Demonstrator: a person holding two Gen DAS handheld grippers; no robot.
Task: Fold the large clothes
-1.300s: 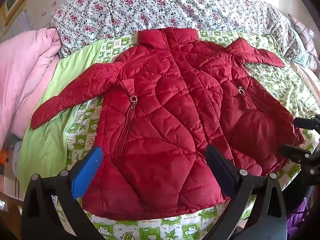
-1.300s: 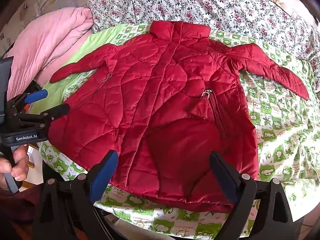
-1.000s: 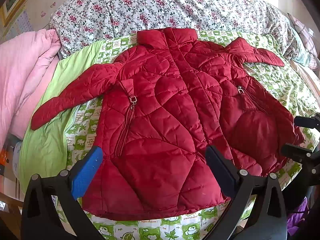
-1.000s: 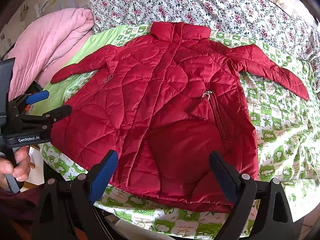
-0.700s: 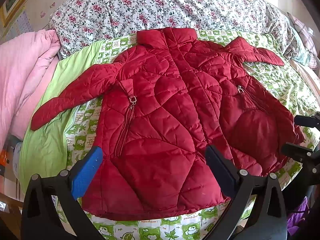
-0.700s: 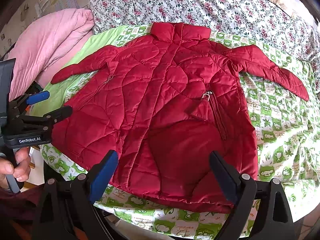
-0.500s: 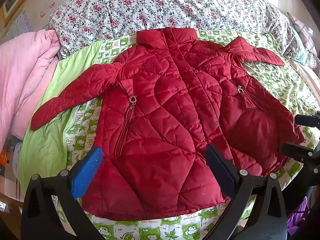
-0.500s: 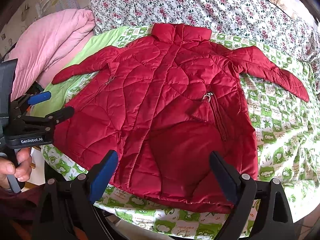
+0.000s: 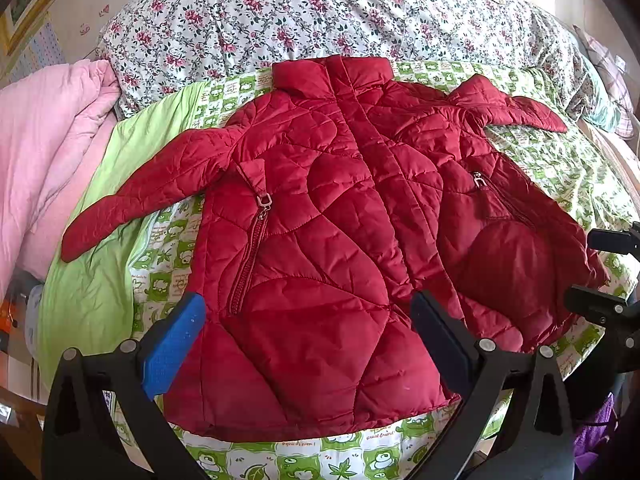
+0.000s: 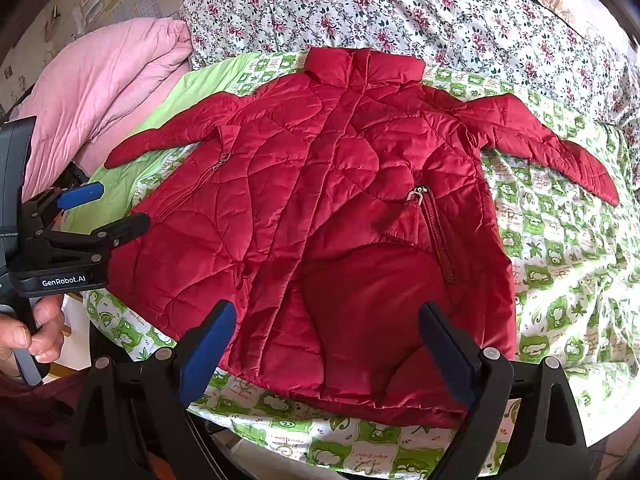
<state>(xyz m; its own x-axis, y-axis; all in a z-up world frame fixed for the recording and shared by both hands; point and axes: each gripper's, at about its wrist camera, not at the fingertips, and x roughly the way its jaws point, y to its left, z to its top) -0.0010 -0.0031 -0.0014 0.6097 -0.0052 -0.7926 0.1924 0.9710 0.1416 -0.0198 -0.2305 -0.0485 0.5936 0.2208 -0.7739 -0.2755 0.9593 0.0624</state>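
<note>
red jacket [image 9: 320, 248] flat, front up, on the green sheet [image 9: 100, 288] on the bed. left gripper [image 9: 308, 340] and right gripper [image 10: 332, 344] both spread wide, empty. puffy, light, slick; pinch cuff or hem seam.

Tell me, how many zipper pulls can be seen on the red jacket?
2. One zipper pull tops the pocket zipper on the left side of the jacket as pictured; the other tops the right pocket. Others may be hidden.
</note>
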